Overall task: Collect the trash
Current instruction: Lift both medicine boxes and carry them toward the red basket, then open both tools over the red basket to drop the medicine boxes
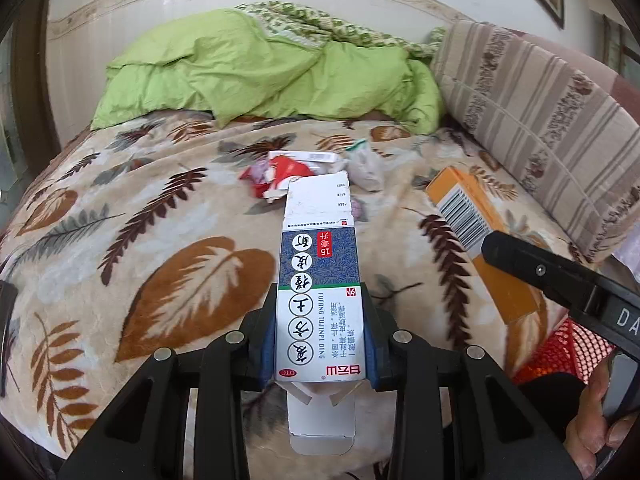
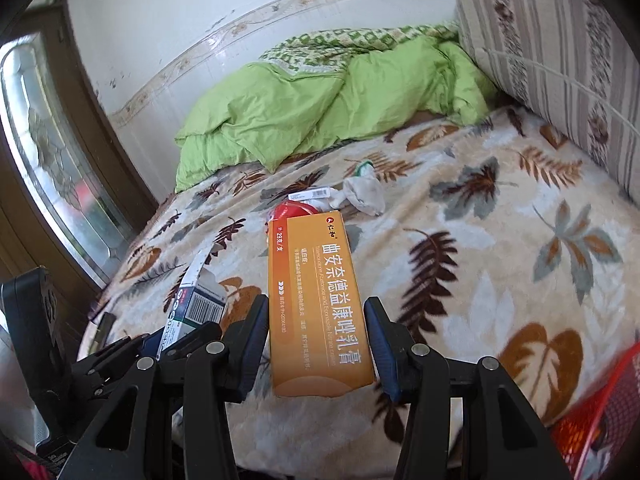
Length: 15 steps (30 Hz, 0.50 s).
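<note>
My left gripper point(image 1: 320, 292) is shut on a blue-and-white medicine box point(image 1: 318, 264), held lengthwise above the bed with its end flaps open. My right gripper point(image 2: 316, 304) is shut on an orange ointment box point(image 2: 316, 280), also raised over the blanket. In the left wrist view the orange box point(image 1: 468, 216) shows at the right with a right finger point(image 1: 520, 264) on it. Further back on the blanket lie a red wrapper point(image 1: 280, 174), a white barcode strip point(image 1: 316, 157) and a crumpled white bag point(image 1: 366, 166). The right wrist view shows the same red wrapper point(image 2: 294, 210) and white bag point(image 2: 362, 194).
A leaf-patterned blanket point(image 1: 160, 220) covers the bed. A green quilt point(image 1: 248, 68) is bunched at the far end and a striped cushion point(image 1: 540, 112) lines the right side. A red mesh basket point(image 2: 600, 420) sits at the lower right. A glass door point(image 2: 52, 168) stands left.
</note>
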Available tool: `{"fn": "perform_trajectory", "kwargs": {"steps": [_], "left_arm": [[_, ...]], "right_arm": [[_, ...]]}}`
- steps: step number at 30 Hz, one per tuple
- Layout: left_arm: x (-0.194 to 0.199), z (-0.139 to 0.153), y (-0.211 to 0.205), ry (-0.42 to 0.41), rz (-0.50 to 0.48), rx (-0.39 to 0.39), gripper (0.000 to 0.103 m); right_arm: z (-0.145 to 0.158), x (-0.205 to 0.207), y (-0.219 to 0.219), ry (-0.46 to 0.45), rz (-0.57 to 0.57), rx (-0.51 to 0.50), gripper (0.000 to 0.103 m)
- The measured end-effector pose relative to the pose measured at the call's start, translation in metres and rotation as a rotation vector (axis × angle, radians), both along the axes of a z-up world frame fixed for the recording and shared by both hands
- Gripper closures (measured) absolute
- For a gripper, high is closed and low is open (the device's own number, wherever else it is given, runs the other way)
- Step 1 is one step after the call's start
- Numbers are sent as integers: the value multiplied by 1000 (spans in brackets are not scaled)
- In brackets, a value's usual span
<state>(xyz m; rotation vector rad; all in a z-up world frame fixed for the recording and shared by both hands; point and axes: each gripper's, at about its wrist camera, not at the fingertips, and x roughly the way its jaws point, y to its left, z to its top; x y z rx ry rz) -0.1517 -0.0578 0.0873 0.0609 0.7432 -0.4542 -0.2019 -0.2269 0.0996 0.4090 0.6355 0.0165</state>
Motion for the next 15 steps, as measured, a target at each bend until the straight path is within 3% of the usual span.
{"fn": "perform_trajectory", "kwargs": {"steps": [7,15], "left_arm": [[-38,28,-52,-8,-184,-26,70],[-101,51,-160,41,-526,-60,70]], "right_arm": [[15,-86,-65,-20,-145,74,51],[14,-203,-160,1,-452,100,51]]}}
